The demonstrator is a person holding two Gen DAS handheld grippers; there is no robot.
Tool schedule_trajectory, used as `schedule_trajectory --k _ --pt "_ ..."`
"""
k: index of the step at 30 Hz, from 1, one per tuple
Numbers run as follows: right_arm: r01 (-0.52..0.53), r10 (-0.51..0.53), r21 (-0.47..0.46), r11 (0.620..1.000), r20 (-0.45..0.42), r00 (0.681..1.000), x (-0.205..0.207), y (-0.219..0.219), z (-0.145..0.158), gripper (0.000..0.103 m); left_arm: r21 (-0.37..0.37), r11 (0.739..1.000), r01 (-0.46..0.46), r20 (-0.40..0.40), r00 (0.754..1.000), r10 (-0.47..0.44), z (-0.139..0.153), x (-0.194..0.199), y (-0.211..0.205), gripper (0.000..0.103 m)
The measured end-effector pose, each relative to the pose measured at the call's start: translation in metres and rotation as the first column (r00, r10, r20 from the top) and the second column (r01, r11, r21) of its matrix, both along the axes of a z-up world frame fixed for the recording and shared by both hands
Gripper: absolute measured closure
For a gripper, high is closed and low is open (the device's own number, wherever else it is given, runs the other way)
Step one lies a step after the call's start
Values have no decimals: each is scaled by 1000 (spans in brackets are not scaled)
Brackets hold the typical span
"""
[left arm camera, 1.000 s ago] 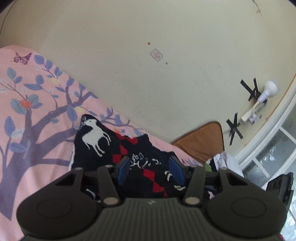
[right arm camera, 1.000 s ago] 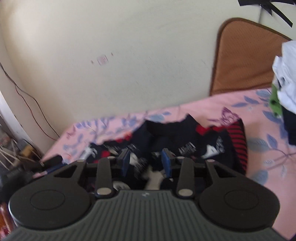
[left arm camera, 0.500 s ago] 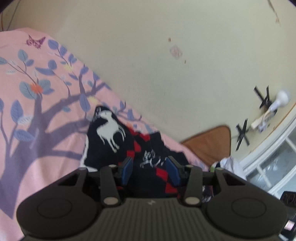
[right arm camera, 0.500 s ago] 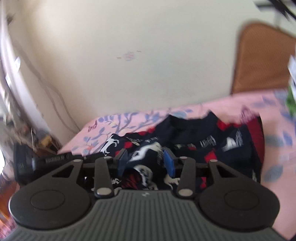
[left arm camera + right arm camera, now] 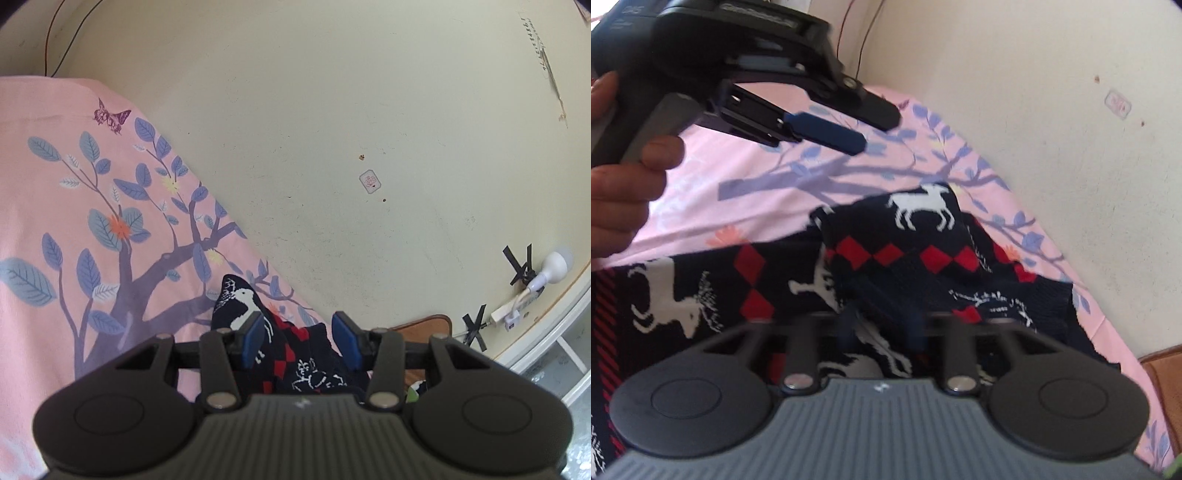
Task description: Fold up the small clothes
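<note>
We see the left gripper (image 5: 301, 338) standing apart over the sweater (image 5: 905, 254); the right gripper's (image 5: 882, 332) blurred jaws have just closed together

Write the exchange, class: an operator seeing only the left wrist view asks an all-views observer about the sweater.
Operator: Is the sweater between my left jaws?
Observer: No. The left gripper hangs over the pink sheet, apart from the sweater; its jaws, just closing slightly, hold nothing.
Operator: Is anything folded?
Observer: A flap with a white deer lies folded across the body.
</note>
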State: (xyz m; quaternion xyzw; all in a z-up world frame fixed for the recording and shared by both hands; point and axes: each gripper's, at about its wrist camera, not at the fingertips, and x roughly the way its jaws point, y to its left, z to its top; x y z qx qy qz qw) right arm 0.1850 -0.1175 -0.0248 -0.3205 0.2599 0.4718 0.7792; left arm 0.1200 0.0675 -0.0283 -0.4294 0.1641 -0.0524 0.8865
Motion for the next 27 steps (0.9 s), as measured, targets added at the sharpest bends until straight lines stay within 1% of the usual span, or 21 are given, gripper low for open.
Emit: schedule_trajectory --k 1,2,4,6,7,8,9,10,12,14,15,16,17,18,19,20,22,23,24,25,27 --pt "-2 4 39 999 -44 999 0 -7 8 95 -11 1000 2 5 1000 -2 0 -1 1 62" --pt "-27 36 93 995 -92 995 -6 -15 17 95 -21 1000 3 11 1000 -3 1 -2 3 62" --pt "-130 162 190 973 -162 973 -25 -34 34 95 -38 999 6 30 1000 -5 3 -5 5 61" --pt "-283 347 269 921 -229 910 -54 -54 43 94 -41 999 10 54 999 -8 6 -9 5 59" --pt "-315 383 272 909 -251 889 -65 -58 43 94 -35 999 8 61 998 -6 8 -10 4 59" --pt "-334 400 257 907 -274 875 -76 -61 40 93 -24 1000 11 65 998 -9 10 -11 2 59" --pt "-337 399 248 909 -272 876 -82 -65 37 90 -15 1000 20 66 998 -19 11 -11 -1 59" --pt "-318 378 250 915 -251 891 -85 -71 36 85 -7 999 33 68 997 -32 12 -10 -4 59" --pt "-221 296 297 929 -234 926 -74 -88 38 77 20 998 65 64 996 -66 13 -6 -13 59" --pt "-64 160 365 929 -238 958 -52 -109 42 76 55 994 97 47 994 -99 12 -2 -23 59" --pt "33 57 375 926 -228 972 -41 -117 42 75 66 991 119 31 992 -121 10 2 -28 59" --pt "125 -50 362 924 -209 977 -32 -124 40 75 73 987 142 14 990 -144 8 6 -33 59" --pt "203 -145 341 918 -188 971 -23 -129 37 75 79 982 170 -10 985 -170 4 10 -39 59" --pt "275 -233 319 907 -164 959 -14 -134 34 75 85 978 192 -34 981 -190 0 14 -44 59" --pt "352 -324 305 885 -140 936 -5 -141 31 75 92 973 212 -54 977 -208 -3 18 -48 59" --pt "428 -408 309 849 -132 904 4 -151 30 75 106 967 233 -76 971 -225 -5 21 -53 59" --pt "563 -540 348 750 -170 824 18 -177 27 74 148 953 264 -132 960 -245 -11 28 -64 60" --pt "602 -580 365 710 -183 794 22 -188 27 73 167 946 277 -166 954 -250 -15 33 -69 61" --pt "628 -609 378 680 -185 771 24 -196 26 73 180 940 289 -202 946 -252 -20 38 -73 63" --pt "639 -625 383 667 -180 760 25 -202 26 73 197 935 295 -220 943 -251 -24 41 -77 65" --pt "637 -630 382 669 -164 759 26 -205 24 73 234 928 290 -217 946 -241 -23 40 -81 65"
